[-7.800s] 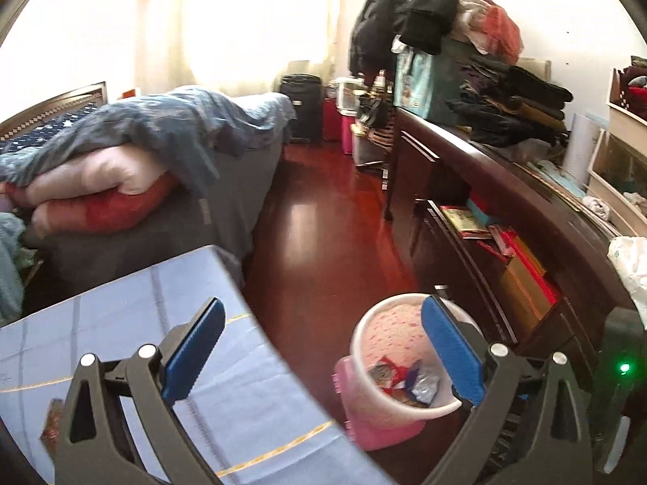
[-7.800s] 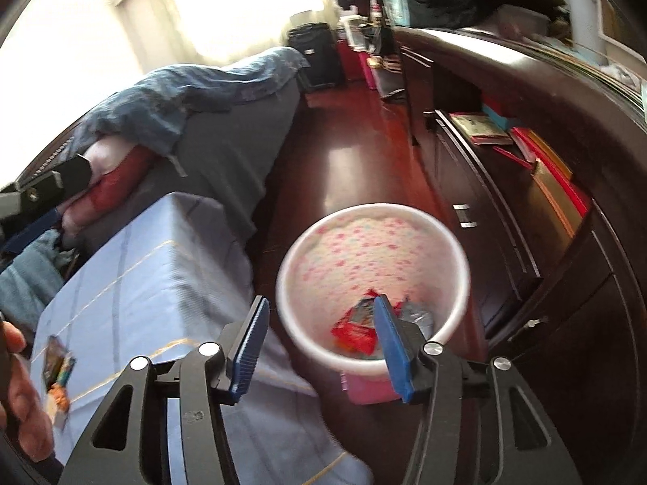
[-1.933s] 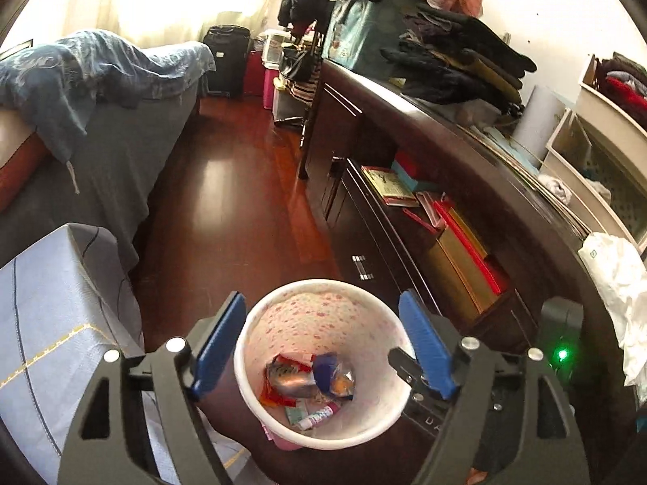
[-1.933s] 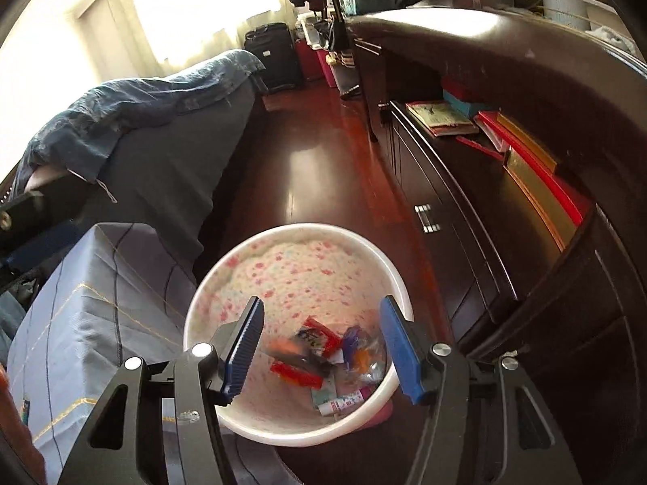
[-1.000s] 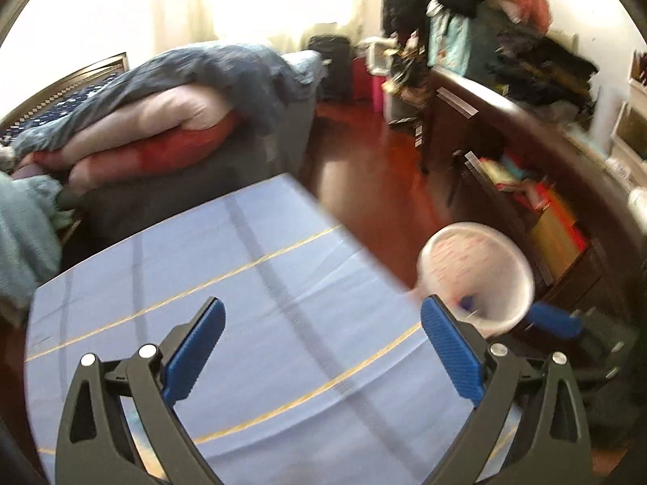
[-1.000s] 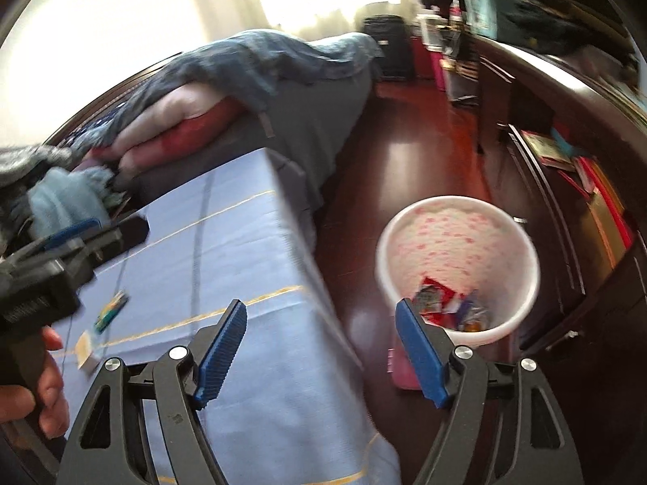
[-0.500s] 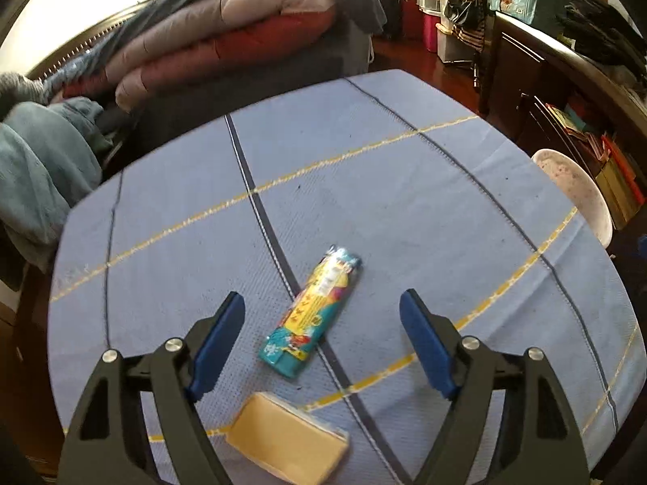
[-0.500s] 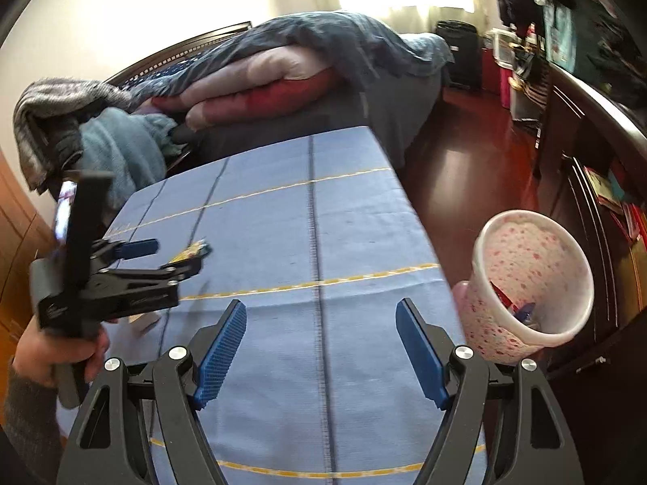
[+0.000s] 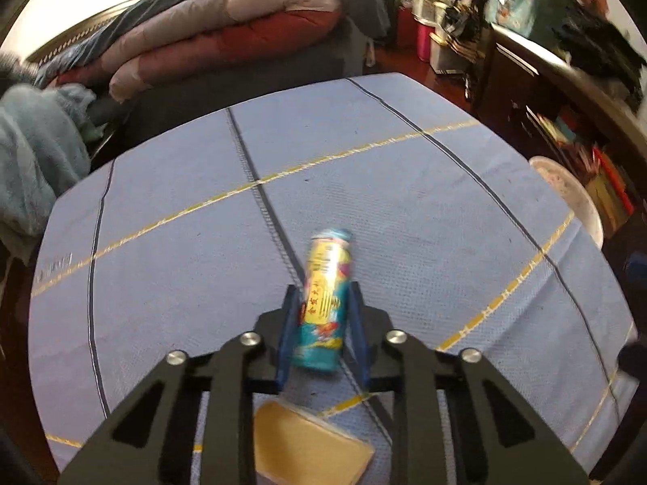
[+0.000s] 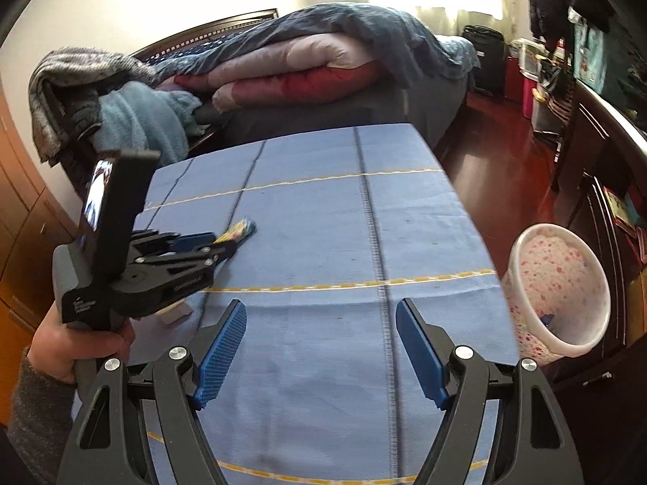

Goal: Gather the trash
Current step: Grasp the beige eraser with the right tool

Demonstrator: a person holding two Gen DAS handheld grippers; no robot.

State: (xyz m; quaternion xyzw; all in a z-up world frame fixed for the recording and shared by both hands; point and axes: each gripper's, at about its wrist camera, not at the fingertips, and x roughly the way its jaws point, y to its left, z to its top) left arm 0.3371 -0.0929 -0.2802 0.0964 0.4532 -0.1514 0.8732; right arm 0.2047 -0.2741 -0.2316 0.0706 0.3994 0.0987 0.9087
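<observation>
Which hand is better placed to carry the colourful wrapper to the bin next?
Left. The left gripper is shut on the colourful wrapper on the blue cloth. The right gripper is open and empty, though nearer the bin.

You have little to read here. The snack wrapper (image 9: 325,303) shows red characters on its yellow band, seemingly Chinese, but motion blur keeps you from making them out; the rest of its print is only colourful pattern. On the grey handle (image 10: 83,303) of the left tool, seen from your right wrist camera, there are 3 short lines of white print, too small to read. The black body (image 10: 178,279) just beside it carries a pale word, also illegible. The books (image 9: 606,178) on the dark shelf show no readable titles.
</observation>
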